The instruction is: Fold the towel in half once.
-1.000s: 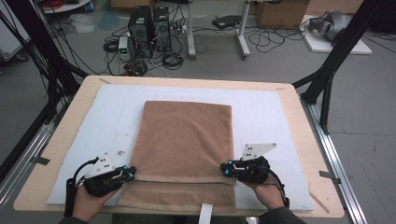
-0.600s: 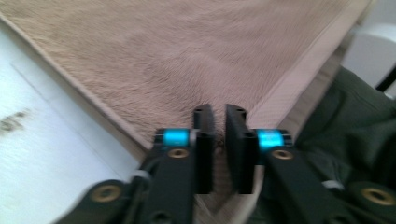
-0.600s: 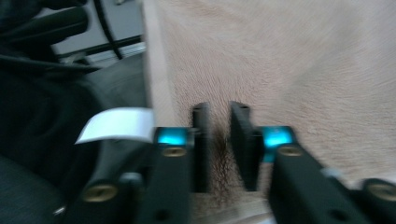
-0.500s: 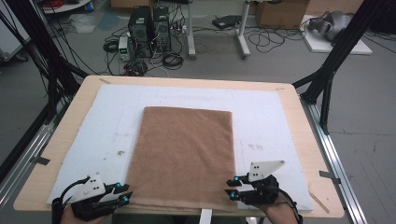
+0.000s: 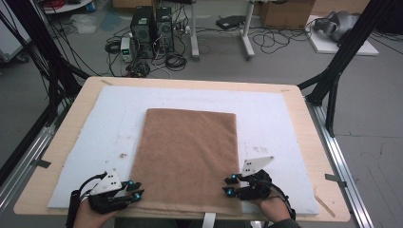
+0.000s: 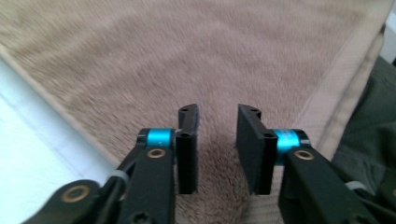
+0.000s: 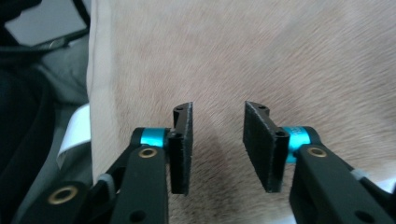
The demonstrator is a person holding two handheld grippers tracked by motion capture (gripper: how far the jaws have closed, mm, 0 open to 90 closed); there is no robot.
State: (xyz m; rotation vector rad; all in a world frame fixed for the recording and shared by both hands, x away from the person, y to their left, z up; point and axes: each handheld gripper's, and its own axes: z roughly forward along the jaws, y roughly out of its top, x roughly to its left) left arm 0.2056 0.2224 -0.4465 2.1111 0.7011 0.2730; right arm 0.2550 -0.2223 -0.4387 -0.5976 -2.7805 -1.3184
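A brown towel lies flat on the white mat, its long side running away from me. My left gripper sits at the towel's near left corner, and my right gripper at its near right corner. In the left gripper view the left gripper hangs over the towel beside its hemmed edge; its jaws have just been opening, then eased back a little, with nothing pinched between them. In the right gripper view the right gripper has just been opening, and bare towel pile shows through the gap.
The mat rests on a wooden table with metal rails along its sides. Black frame legs stand at the far corners. Computer towers and cables lie on the floor beyond. A white strip hangs at the near edge.
Both grippers have let go of the towel's side edges, opened, and moved back and down to its near corners. The towel's near end now lies flat.
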